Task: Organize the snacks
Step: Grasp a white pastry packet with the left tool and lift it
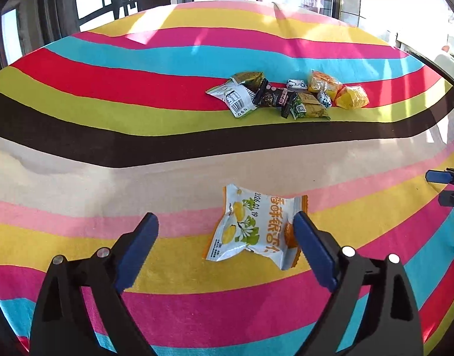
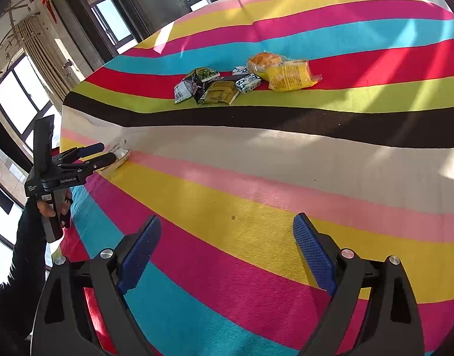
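White-and-orange snack packet (image 1: 254, 226) with yellow fruit print and orange lettering lies flat, crinkled, on the pink and yellow stripes, well apart from the rest. Farther back a loose pile of snacks (image 1: 289, 95) sits on the red and lime stripes — white barcode packet (image 1: 236, 99), dark green and black packets, two blue-white candies, two yellow bags (image 1: 352, 97) at right, mostly touching or overlapping.

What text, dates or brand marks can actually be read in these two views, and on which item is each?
"2026.01.19": white and orange snack packet, beside large orange Chinese characters.
"GenRobot.AI": body of the left gripper, right wrist view.
Small white label on that gripper's side: too small to read.
Barcode packet and the other wrappers in the snack pile: print too small or blurred to read.
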